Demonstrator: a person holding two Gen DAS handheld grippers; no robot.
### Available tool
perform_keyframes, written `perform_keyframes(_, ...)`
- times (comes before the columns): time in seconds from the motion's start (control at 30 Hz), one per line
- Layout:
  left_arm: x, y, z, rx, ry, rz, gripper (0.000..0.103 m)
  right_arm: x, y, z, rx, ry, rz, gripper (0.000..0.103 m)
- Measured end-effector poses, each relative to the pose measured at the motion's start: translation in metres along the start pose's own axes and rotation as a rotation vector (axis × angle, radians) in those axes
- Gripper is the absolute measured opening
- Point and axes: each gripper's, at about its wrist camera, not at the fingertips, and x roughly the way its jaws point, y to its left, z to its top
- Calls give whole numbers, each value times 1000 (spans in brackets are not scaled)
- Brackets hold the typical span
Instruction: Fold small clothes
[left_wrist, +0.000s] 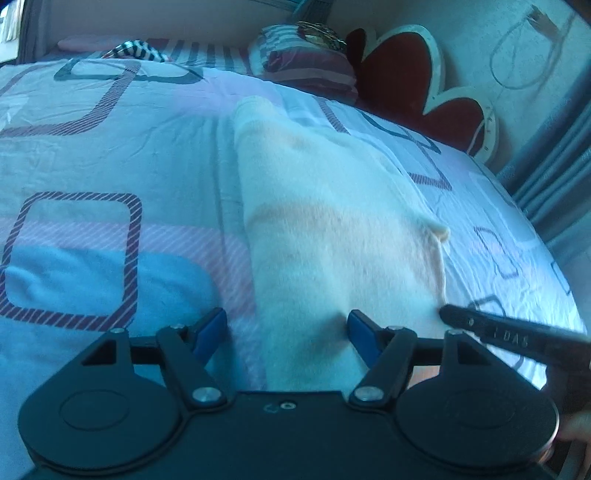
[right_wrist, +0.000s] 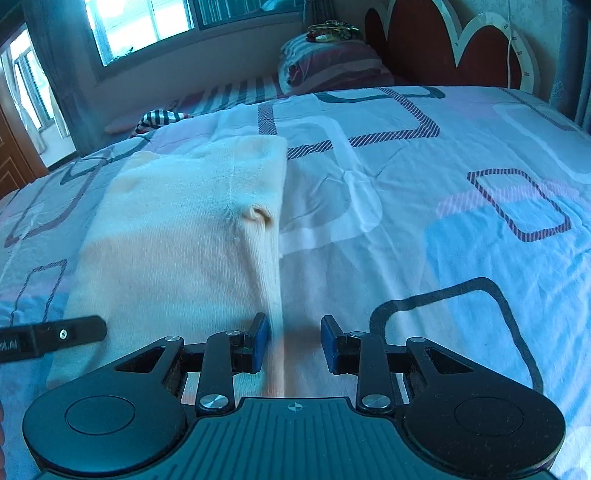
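A cream knitted garment lies flat and folded lengthwise on the patterned bedsheet. My left gripper is open and straddles the garment's near left edge. In the right wrist view the garment lies to the left, with a small puckered bump on its right edge. My right gripper is open over the garment's near right edge, its left fingertip on the cloth. Each gripper's finger shows in the other's view: the right one, the left one.
A striped pillow and a red scalloped headboard stand at the far end of the bed. A black-and-white striped cloth lies at the far left edge. A window is behind. Curtains hang on the right.
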Motion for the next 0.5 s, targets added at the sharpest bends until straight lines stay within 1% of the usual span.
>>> perform_keyframes(0.07,-1,0,-2,21,-1,-3,71,0,3,-4,-14,8,-13,30)
perform_keyframes(0.17,-3,2,-1,17,13,-18,71,-4,7,-10,-29,8,-29,31)
perform_keyframes(0.3,-7,11,7,-66,20,-62,73,-13,6,-10,4,5,-28,31)
perform_keyframes(0.37,-10,13,13,-85,0,-66,74,-21,5,-9,40,-13,2,31)
perform_keyframes(0.4,-11,13,15,-92,-11,-70,76,-24,5,-8,55,-20,18,31)
perform_keyframes(0.47,-11,13,22,-100,-20,-73,79,-29,6,-4,69,-33,38,36)
perform_keyframes(0.5,-11,12,26,-101,-22,-72,79,-30,7,-1,72,-40,47,49)
